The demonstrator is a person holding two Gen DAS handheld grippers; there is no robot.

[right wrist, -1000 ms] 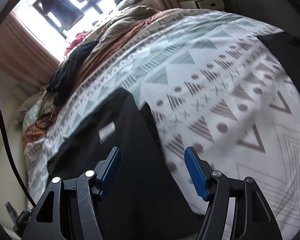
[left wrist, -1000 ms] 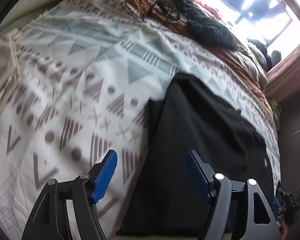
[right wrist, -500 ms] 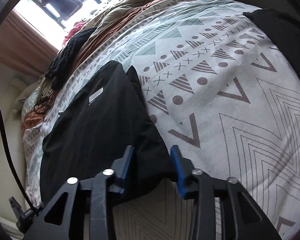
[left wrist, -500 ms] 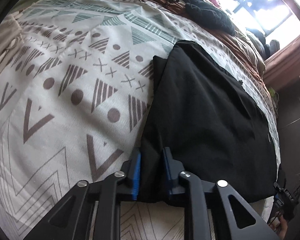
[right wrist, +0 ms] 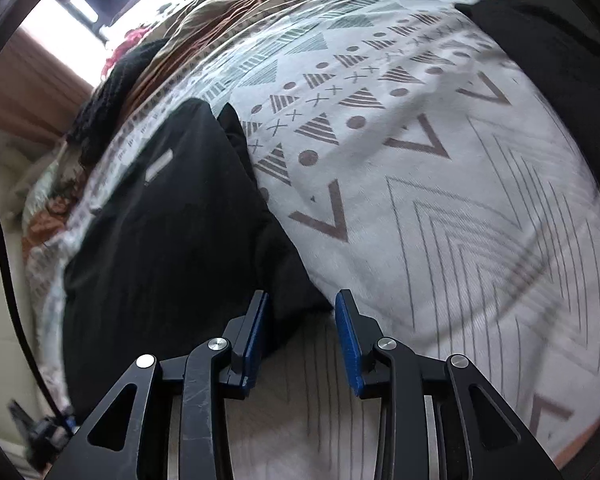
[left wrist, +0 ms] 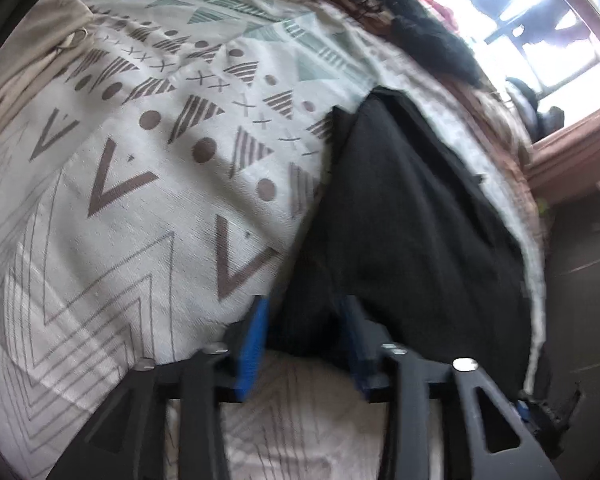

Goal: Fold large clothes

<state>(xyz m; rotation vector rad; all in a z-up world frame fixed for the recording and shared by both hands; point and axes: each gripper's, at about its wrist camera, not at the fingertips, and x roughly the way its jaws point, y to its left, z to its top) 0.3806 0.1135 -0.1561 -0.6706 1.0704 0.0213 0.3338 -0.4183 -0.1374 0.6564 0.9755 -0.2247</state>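
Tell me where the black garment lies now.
The black garment lies on the patterned bedspread, right of centre in the left wrist view, its near edge between the left tool's fingers.

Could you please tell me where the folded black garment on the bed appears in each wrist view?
Left wrist: black garment fills centre-right, reaching the fingers.
Right wrist: it lies centre-left, its corner between the fingers.
Shared landmark: the patterned bedspread beneath it.

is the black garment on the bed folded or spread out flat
Folded, at least partly: the black garment lies as a narrow panel on the patterned bedspread, with another layer sticking out along its edge.
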